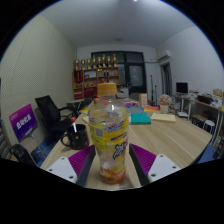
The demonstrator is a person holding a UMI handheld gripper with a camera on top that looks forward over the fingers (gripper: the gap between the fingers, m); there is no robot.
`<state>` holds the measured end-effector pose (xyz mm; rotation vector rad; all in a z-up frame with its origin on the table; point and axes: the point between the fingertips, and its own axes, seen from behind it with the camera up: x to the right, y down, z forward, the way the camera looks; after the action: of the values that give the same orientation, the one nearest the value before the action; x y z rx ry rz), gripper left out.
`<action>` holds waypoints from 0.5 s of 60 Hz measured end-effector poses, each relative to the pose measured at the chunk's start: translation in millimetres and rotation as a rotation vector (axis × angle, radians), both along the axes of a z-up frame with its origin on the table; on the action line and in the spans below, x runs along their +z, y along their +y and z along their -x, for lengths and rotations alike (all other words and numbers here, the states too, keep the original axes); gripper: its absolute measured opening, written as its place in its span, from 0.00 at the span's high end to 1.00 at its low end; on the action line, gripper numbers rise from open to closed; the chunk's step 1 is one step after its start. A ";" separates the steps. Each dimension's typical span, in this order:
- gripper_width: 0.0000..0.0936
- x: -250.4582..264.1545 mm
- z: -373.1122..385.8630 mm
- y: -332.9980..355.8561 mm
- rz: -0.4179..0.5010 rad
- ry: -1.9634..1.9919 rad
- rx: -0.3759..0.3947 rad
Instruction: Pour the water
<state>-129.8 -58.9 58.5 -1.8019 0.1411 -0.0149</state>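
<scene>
A clear plastic bottle (109,135) with an orange cap and a yellow label stands upright between my fingers, with a little liquid at its bottom. My gripper (110,165) has its purple pads (81,160) pressed against the bottle's sides, so it is shut on it. A black mug (76,136) sits on the wooden table (175,138) just left of the bottle, beyond my left finger.
A teal book (140,118) and other small items lie farther back on the table. A black office chair (48,108) stands at the left. Shelves with goods (97,72) line the back wall. Desks with monitors stand at the right.
</scene>
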 end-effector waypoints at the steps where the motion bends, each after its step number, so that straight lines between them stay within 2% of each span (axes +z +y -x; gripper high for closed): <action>1: 0.20 -0.4 -1.1 3.3 -0.007 0.004 -0.004; 2: 0.19 -0.3 -1.5 6.9 -0.015 0.008 -0.005; 6: 0.49 0.2 -5.3 17.9 -0.035 0.017 0.003; 16: 0.54 2.0 -0.4 23.2 -0.057 -0.010 -0.012; 17: 0.53 -1.1 -3.8 20.6 -0.051 -0.002 -0.006; 18: 0.58 0.2 -1.8 23.7 -0.041 0.002 -0.003; 20: 0.57 -1.2 -1.4 23.9 -0.015 0.008 0.011; 21: 0.62 -1.7 -1.4 24.9 -0.001 0.012 0.017; 24: 0.67 -3.3 -6.0 25.3 0.043 0.030 0.026; 30: 0.66 23.5 -30.2 32.8 0.098 -0.137 0.023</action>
<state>-99.5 -26.1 82.0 -1.8939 0.0219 -0.1300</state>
